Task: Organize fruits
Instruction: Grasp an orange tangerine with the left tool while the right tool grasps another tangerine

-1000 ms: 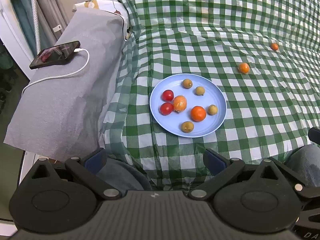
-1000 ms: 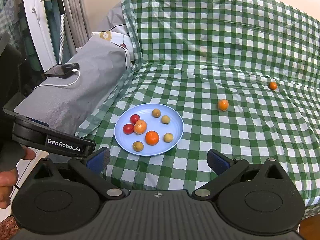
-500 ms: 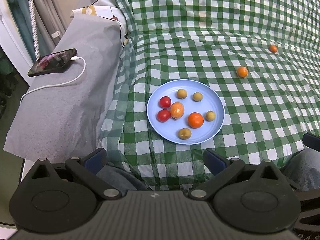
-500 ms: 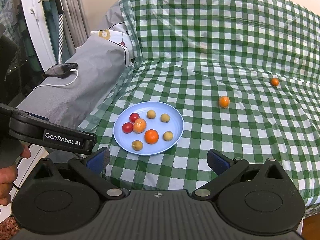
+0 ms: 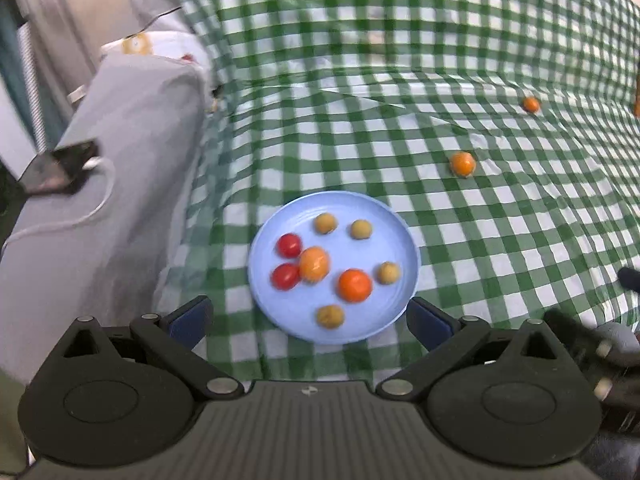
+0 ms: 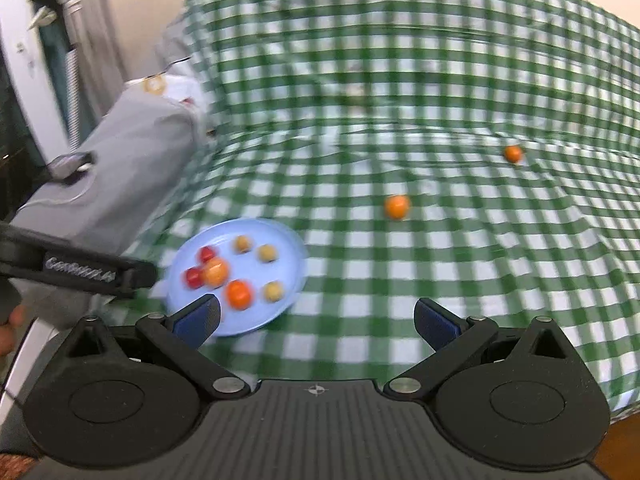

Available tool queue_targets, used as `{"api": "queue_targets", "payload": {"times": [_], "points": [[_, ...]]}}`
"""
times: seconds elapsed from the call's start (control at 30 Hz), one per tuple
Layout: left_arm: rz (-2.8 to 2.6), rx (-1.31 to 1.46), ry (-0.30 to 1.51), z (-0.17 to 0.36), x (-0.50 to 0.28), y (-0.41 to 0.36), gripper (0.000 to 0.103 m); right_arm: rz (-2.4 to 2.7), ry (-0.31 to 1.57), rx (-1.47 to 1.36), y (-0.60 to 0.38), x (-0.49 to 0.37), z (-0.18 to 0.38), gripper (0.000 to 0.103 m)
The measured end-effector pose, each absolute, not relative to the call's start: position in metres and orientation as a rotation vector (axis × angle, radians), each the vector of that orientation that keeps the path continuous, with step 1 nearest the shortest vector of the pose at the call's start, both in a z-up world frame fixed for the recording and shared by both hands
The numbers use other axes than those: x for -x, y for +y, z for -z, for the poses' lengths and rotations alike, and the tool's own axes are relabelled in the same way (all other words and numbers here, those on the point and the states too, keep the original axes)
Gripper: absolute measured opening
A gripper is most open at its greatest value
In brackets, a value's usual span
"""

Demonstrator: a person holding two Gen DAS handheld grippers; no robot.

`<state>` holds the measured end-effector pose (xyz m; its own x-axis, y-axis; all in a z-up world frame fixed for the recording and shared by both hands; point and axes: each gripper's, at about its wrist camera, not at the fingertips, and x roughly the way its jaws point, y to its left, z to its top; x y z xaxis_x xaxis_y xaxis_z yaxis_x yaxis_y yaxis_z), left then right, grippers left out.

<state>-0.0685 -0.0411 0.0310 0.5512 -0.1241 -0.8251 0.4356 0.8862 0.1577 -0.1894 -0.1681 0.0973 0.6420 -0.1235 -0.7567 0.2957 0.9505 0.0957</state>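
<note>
While both jaws stand spread and empty, the left gripper points at the blue plate of fruit; the right gripper faces an orange on the checked cloth.

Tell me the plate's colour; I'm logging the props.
Light blue plate, plain, clearest in the left wrist view.

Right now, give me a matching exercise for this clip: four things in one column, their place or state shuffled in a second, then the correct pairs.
Things:
1. red tomatoes
2. nearer loose orange fruit
3. phone
4. right tongs

Places or states:
A. on the grey armrest, cable plugged in
B. open, holding nothing
C. on the blue plate
D. on the checked cloth, beyond the plate

Pairs: 1-C, 2-D, 3-A, 4-B
</note>
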Motion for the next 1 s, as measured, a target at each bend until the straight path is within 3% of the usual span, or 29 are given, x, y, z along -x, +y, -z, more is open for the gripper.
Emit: {"api": "queue_targets", "payload": {"times": [0.3,0.53,1.0], "points": [[0.476,-0.44,0.93,0.002,0.019,-0.153,0.103,0.446,0.798,-0.222,-0.297,0.152,-0.078,0.102],[0.521,-0.436,0.988,0.058,-0.039,-0.246,0.102,0.578,0.763,-0.245,-0.416,0.083,-0.036,0.102],[0.523,-0.462,1.052,0.151,-0.11,-0.318,0.103,0.707,0.809,-0.356,-0.579,-0.064,0.086,0.102]]}}
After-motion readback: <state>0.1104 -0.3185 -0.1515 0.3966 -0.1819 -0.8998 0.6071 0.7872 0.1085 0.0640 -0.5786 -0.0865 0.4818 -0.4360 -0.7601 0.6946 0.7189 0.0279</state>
